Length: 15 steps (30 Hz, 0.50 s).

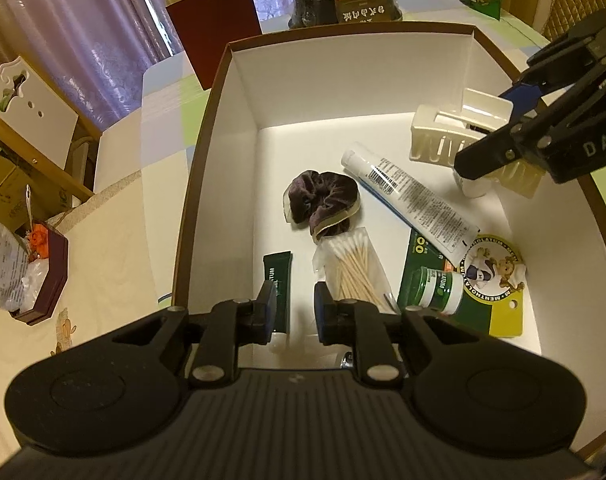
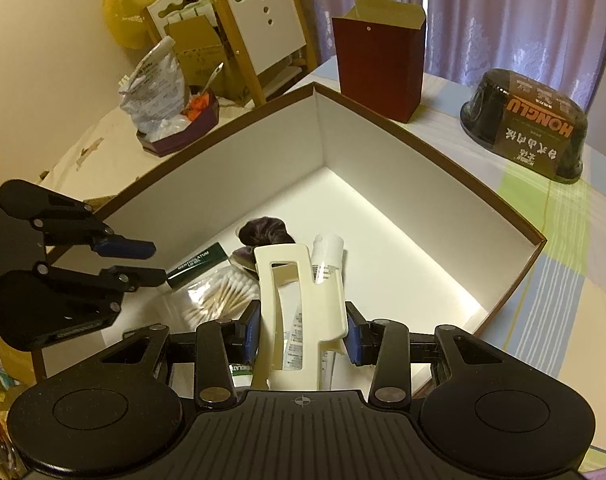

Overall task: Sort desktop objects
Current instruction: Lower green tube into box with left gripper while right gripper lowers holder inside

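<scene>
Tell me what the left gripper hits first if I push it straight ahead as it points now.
Likely the white floor of the box, between the green sachet and the cotton swab bag. The left gripper is open and empty; the scrunchie lies farther along. Depth is uncertain.

A cream plastic holder stands upright between the right gripper's pads. Beyond it lie a white tube, cotton swabs and a dark scrunchie.
</scene>
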### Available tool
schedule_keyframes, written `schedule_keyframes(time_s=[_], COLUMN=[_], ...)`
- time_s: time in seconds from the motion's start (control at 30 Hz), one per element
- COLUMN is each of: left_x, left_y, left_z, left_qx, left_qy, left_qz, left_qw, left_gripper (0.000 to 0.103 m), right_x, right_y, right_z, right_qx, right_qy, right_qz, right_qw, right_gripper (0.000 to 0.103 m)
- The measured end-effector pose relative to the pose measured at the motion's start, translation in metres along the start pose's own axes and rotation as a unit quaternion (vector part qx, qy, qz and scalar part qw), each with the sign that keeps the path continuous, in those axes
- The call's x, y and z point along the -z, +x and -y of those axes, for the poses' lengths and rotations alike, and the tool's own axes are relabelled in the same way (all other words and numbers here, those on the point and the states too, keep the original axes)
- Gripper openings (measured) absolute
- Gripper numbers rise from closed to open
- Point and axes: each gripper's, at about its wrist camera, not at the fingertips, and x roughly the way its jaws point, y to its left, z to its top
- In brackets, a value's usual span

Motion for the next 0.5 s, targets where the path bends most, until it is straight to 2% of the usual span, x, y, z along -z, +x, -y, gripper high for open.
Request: schedule_keyframes(time_s=[0.3, 0.4, 0.43, 0.47, 0.5], left_x=[0.002, 0.002, 0.002, 0.002, 0.002], left_y=[-0.003, -0.003, -0.004, -0.004, -0.004], left_z=[-0.003, -0.002, -0.002, -0.001, -0.001], left_qx=[0.002, 0.003, 0.003, 0.002, 0.002], left_qy=[-0.009, -0.009, -0.009, -0.009, -0.008], left_qz=[-0.003, -0.004, -0.003, -0.004, -0.005], left_qw=[1.0000, 0.9999, 0.9999, 1.0000, 1.0000], left_gripper=[0.017, 0.022, 0.023, 0.023, 0.027], right_x=[0.004, 0.005, 0.006, 0.006, 0.006], right_y=[0.015, 0.021, 0.023, 0.023, 0.022], right_z=[-0.003, -0.006, -0.008, -0.010, -0.012], right_qx=[0.001, -0.004, -0.003, -0.003, -0.004], right_qy=[-0.018, -0.034, -0.041, -0.049, -0.056], right_qz=[-0.030, -0.043, -0.048, -0.045, -0.037], right_qw=[0.999, 0.998, 0.998, 0.998, 0.998], right_gripper=[0.041, 0.041, 0.047, 0.060, 0.069])
